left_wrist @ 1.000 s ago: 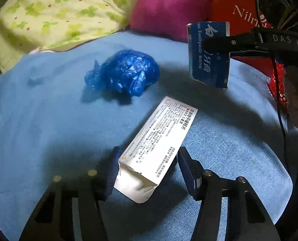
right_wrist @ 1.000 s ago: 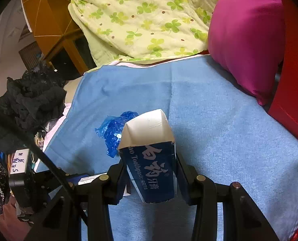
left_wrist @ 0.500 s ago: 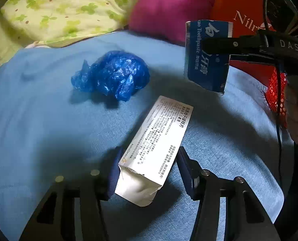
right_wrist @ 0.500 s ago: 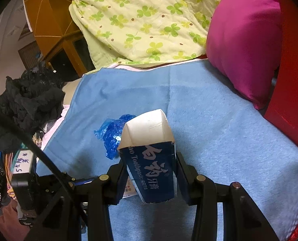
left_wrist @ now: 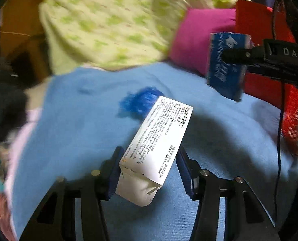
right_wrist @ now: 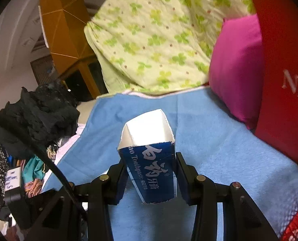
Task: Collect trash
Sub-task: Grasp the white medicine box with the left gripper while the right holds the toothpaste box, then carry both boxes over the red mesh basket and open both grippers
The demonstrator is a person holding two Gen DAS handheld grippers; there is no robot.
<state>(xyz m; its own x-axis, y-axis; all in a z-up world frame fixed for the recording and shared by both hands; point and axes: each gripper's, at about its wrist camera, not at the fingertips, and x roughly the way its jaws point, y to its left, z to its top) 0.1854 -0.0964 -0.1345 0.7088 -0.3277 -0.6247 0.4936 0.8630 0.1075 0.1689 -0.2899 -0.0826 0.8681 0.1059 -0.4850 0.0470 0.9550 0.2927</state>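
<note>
blue bag (left_wrist: 140, 102) blurred, half hidden behind white carton (left_wrist: 157, 144), quilt (left_wrist: 108, 26) smeared

The blue box (right_wrist: 152, 172) reads "ao Toothpaste"; the red bag (right_wrist: 285, 76) "Nil"; the right gripper (left_wrist: 243, 55) "DAS".

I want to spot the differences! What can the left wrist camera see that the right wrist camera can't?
Only the left wrist view shows the white box in the left gripper and the crumpled blue bag.

Only the right wrist view shows the black clothes pile.

Both show the blue toothpaste box, blue blanket and pink pillow.
</note>
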